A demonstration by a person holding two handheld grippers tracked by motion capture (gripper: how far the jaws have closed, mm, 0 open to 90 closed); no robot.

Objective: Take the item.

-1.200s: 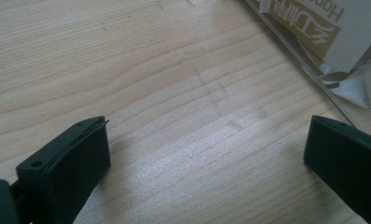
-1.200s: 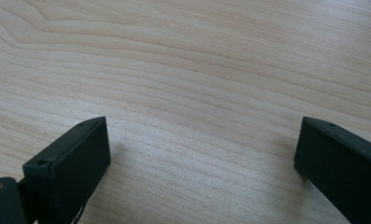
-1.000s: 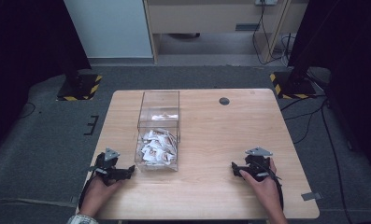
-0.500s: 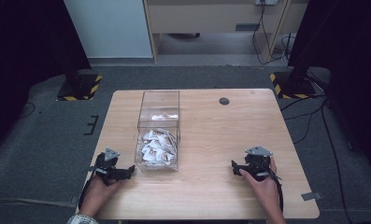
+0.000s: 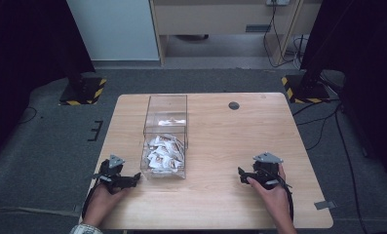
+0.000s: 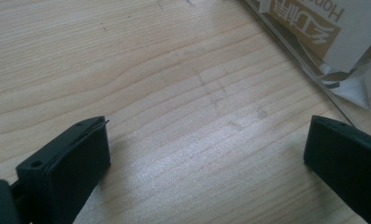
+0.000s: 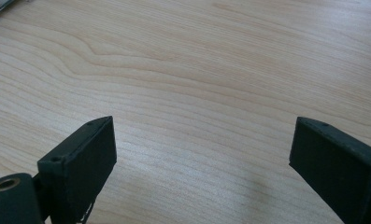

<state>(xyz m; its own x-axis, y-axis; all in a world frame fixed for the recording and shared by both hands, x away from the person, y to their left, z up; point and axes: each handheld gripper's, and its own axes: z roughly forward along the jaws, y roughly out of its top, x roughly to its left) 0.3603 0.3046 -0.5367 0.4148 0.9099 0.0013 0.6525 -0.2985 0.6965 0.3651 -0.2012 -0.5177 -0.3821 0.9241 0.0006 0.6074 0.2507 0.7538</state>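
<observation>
My left gripper (image 5: pixel 132 178) is sitting just beside the clear plastic box (image 5: pixel 165 127) of white paper sachets (image 5: pixel 164 153), its long axis running away from me; both fingers released; right gripper (image 5: pixel 241 174) well apart on the light wooden tabletop (image 5: pixel 230 141).

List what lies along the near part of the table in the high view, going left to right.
Left gripper → clear box holding white packets → bare table → right gripper.
</observation>
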